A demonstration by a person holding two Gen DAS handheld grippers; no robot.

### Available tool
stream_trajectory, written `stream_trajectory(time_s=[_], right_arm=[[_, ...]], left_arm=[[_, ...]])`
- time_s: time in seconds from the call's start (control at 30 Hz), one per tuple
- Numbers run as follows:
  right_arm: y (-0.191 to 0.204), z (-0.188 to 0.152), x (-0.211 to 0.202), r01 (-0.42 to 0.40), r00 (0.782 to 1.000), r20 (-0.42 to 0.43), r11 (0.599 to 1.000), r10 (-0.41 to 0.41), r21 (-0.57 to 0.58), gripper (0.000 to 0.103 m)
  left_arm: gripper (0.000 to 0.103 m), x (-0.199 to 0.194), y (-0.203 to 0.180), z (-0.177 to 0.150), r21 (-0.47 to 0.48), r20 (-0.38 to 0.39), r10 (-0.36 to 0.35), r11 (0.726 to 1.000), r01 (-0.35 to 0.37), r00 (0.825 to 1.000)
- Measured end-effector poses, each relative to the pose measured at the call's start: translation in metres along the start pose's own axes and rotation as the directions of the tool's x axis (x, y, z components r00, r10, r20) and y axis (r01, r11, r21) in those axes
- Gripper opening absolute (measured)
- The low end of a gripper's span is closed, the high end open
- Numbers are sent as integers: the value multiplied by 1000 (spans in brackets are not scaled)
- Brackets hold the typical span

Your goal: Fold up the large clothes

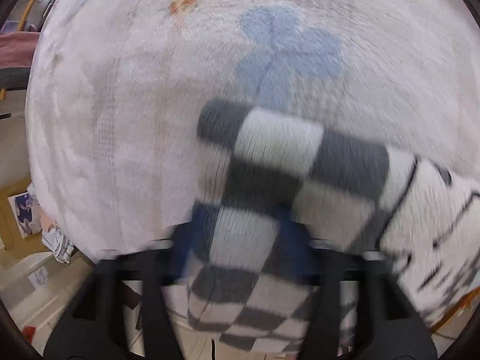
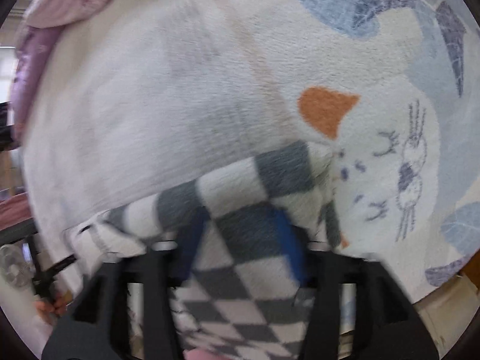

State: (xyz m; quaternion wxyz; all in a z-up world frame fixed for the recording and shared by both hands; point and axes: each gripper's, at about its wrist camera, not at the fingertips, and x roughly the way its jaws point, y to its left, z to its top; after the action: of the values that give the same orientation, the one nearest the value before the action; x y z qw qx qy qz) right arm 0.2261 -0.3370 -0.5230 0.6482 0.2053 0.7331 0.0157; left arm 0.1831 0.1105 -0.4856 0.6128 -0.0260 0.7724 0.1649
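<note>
A grey-and-white checkered fleece garment (image 1: 270, 162) lies on a white plush bed cover (image 1: 120, 120). Its white part with black line print (image 1: 435, 225) spreads to the right. My left gripper (image 1: 243, 240) points steeply down over it. Its blue fingers (image 1: 192, 234) stand wide apart, with checkered cloth lying loosely between them. In the right wrist view the same garment (image 2: 255, 186) bunches under my right gripper (image 2: 243, 243). Its blue fingers (image 2: 291, 240) are also spread, with cloth in the gap. Both views are motion-blurred.
The bed cover carries a blue flower (image 1: 288, 51) and an orange patch (image 2: 327, 108). Purple bedding (image 2: 33, 60) lies at the far left edge. Floor beyond the bed holds a cardboard box (image 1: 15, 216) and crumpled cloth (image 1: 58, 243). A hand (image 2: 51, 306) shows low left.
</note>
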Motion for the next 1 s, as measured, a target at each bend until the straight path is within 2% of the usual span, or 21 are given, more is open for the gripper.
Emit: stream_trajectory(time_s=[0.03,0.07,0.1,0.13,0.23,0.33,0.4,0.43,0.53,0.63,0.7,0.8,0.87,0.9,1.0], right_arm=[[-7,3,-15,62,998,15,998,-62,-14,85],[-8,4,-20,138,990,36,990,-137,-28,87],[-7,1,-26,200,978,68,978,-197,-52,87],[-11,2,-33,198,978,79,978,-193,-64,87],[-24,5,-35,114,992,61,991,-110,-70,87],[-52,28,-50,74,997,45,992,-70,-98,87],[-55,40,-51,0,999,36,993,4,-120,87],[-56,48,-50,-57,998,33,989,62,-137,87],[-54,70,-35,-158,987,2,970,161,-184,87],[-48,85,-22,-175,985,-30,954,172,-242,87],[-44,90,-7,-228,973,-103,934,207,-274,87],[-29,101,24,-219,970,-188,901,157,-374,89],[-31,101,24,-271,953,-239,878,186,-395,89],[-38,101,23,-330,931,-279,871,236,-365,89],[-60,103,20,-453,875,-316,852,367,-262,89]], left_arm=[[82,-6,3,-6,-5,11,-20,1000,20,1000],[82,-7,14,-16,-11,25,-57,998,57,998],[82,-16,10,-17,-20,34,-80,997,81,996],[82,-20,12,-22,-32,40,-97,995,98,995],[82,-22,27,-48,-66,42,-147,987,149,988],[82,-32,13,-63,-72,54,-167,983,171,984],[83,-33,10,-73,-71,56,-174,981,178,983],[83,-35,5,-77,-71,56,-180,981,183,982],[84,-41,-8,-91,-66,53,-185,980,188,981],[85,-42,-13,-104,-66,54,-180,981,183,982],[85,-38,-12,-112,-64,54,-175,982,178,983],[85,-35,-13,-129,-68,47,-165,983,168,985],[85,-33,-11,-137,-66,41,-159,985,161,987],[85,-34,-16,-140,-64,38,-155,985,157,987],[85,-26,-20,-144,-62,17,-140,988,141,990]])
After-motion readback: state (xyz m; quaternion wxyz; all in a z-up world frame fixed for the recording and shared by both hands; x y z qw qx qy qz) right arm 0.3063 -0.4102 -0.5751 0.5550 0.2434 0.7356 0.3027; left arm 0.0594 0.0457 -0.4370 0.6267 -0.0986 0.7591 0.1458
